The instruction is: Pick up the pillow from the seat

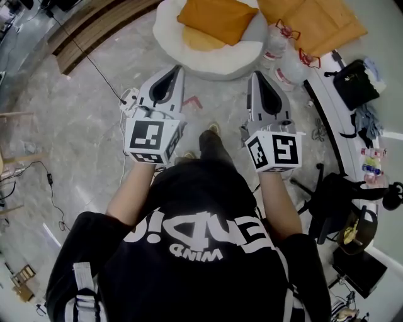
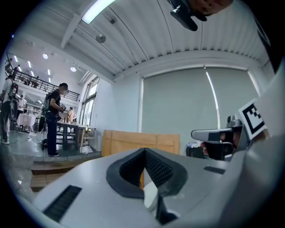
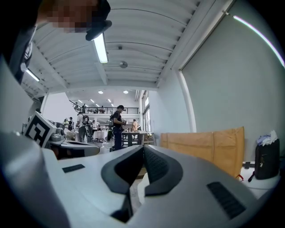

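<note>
A grey marbled floor (image 1: 82,126) fills most of the head view. The person (image 1: 189,251) in a black printed shirt takes up the bottom of the frame, with both forearms reaching toward the top. At top centre sits a round white seat (image 1: 169,38), low on the floor. The orange pillow (image 1: 217,19) lies on it, tilted, over a second, paler orange cushion (image 1: 200,41). A larger orange cushion (image 1: 318,22) lies in the upper right corner, beside the seat. A white worktop (image 1: 327,104) runs down the right edge and carries a black bag (image 1: 356,82). A black office chair (image 1: 334,201) stands below it at the lower right. The left hand-held gripper (image 1: 177,69) sits left of centre and the right hand-held gripper (image 1: 255,75) right of centre. Both point toward the seat, and their tips are near its lower rim but apart from it and from the pillow. In the left gripper view, the left hand-held gripper (image 2: 144,151) has its jaws pressed together with nothing between them. The right gripper view shows the right hand-held gripper (image 3: 143,148) pressed together and empty too. Each carries a marker cube at its rear end, the left cube (image 1: 153,139) and the right cube (image 1: 275,151), just above the person's wrists. Clear plastic bottles (image 1: 277,47) stand on the floor just right of the seat.
</note>
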### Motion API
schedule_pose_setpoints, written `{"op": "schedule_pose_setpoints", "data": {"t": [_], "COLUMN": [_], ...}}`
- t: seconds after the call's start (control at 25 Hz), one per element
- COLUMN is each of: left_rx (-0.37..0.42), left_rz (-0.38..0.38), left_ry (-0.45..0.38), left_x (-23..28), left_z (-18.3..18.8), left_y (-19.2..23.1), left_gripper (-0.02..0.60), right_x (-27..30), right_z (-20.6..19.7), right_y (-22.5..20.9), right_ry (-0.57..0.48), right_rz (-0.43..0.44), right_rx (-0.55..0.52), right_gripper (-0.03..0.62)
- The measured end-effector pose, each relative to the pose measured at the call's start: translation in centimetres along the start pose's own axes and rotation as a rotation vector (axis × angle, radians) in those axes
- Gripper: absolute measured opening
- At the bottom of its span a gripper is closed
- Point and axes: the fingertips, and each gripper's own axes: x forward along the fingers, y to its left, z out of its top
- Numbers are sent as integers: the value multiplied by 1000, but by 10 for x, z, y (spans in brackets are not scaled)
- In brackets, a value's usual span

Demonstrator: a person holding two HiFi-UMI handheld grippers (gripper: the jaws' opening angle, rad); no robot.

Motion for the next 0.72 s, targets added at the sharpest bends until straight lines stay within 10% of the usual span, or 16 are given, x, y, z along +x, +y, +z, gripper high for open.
{"op": "schedule_pose_setpoints", "data": {"t": [0.72], "left_rx": [-3], "left_rz": [-14], "left_ry": [1], "left_x": [151], "left_z": [7], "left_y": [33], "left_gripper": [8], "right_x": [126], "right_z": [-9], "right_y": [-103], "right_ry": [5], "right_rz": [-12], "right_rx": [18], "right_gripper": [21]}}
